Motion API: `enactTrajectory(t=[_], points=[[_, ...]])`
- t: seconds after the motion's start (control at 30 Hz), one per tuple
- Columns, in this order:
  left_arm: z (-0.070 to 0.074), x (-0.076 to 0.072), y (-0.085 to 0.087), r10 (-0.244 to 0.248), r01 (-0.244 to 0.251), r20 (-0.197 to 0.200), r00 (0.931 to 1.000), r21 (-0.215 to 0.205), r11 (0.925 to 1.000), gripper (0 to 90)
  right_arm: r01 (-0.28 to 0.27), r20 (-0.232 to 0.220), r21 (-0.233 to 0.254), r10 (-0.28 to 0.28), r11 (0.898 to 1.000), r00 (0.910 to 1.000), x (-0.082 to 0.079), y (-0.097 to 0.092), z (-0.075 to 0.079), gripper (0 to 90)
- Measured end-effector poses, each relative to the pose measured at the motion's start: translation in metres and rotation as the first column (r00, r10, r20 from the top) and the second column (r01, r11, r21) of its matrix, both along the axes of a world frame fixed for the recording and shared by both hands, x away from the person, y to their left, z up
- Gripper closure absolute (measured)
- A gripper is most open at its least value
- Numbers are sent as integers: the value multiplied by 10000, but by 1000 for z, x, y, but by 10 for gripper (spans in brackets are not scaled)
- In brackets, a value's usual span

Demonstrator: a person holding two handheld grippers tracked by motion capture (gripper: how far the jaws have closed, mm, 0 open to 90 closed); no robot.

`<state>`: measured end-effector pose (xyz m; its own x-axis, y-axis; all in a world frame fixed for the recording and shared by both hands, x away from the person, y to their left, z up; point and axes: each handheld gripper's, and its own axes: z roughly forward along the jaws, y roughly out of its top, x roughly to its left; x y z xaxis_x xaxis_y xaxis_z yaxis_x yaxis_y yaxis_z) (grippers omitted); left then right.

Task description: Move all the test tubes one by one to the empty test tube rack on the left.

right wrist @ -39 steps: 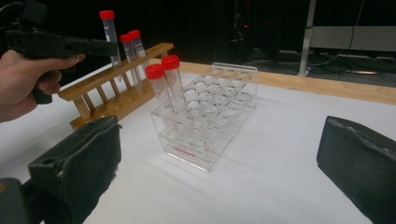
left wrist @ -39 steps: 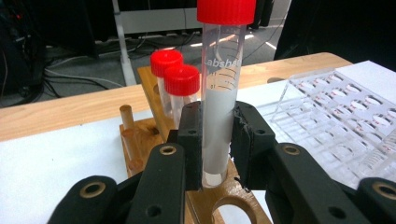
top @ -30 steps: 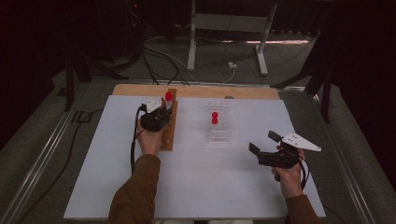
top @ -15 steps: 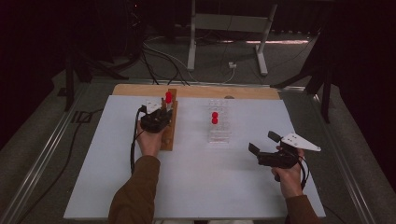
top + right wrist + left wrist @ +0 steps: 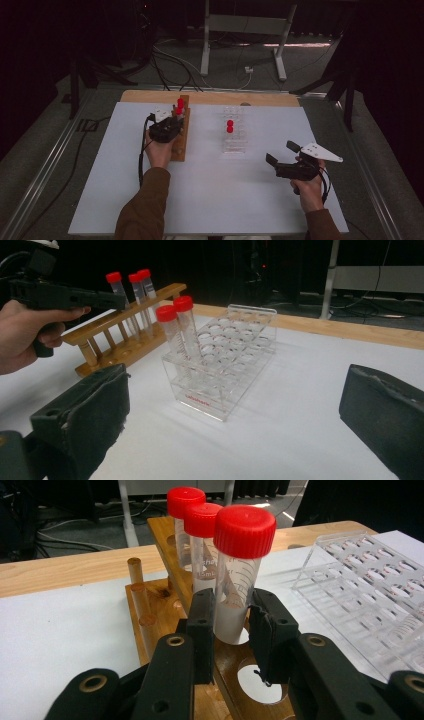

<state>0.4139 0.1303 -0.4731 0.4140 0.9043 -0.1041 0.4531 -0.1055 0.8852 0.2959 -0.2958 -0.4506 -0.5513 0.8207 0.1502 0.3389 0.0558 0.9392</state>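
1. Tube point(image 5: 237, 575) nearest the left gripper point(image 5: 231, 625), red-capped, standing in the wooden rack point(image 5: 165, 610) at centre of the left gripper view, pinched low on its clear body between both black pads; 2 more capped tubes point(image 5: 200, 545) lined up just behind it, toward upper centre.
2. Pinch sitting well below the cap; likely to tilt during a lift and scrape the rack hole, jamming or dragging the rack along.
3. Pads only lightly on smooth plastic, judging by the thin contact; could slip out mid-carry and roll across the white table point(image 5: 210, 200).
4. Neighbouring tubes touching or nearly so; a sideways pull could knock them over.
5. Clear rack point(image 5: 235, 137), centre of the high view, already holding 2 red-capped tubes point(image 5: 175, 335); light and unsteadied, so a misaligned insertion could shove or tip it.
6. Right gripper point(image 5: 282, 155), lower right of the high view, jaws spread wide, gripping nothing, well apart from both racks; no help steadying either from there.
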Motion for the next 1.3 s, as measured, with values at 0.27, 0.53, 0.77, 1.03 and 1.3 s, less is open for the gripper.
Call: enactTrajectory(t=[0.27,0.53,0.77,1.03,1.3], points=[[0,0,2,-7,7,-46,10000,-51,10000,702,3,-24,26,-3,10000,10000,0,0,0,0],[6,-4,4,-46,46,-58,10000,-162,9999,436,11,-41,7,-11,10000,10000,1,0,-1,0],[14,-16,9,-177,176,-46,9998,-251,9995,248,3,-82,-17,-3,10000,10000,1,2,-2,0],[25,-40,20,-346,361,297,9990,-520,9980,164,15,-126,-32,-15,10000,9999,1,4,-3,0],[33,-67,31,-429,467,545,9976,-707,9964,15,2,-100,-52,-2,10000,10000,1,7,-3,0]])
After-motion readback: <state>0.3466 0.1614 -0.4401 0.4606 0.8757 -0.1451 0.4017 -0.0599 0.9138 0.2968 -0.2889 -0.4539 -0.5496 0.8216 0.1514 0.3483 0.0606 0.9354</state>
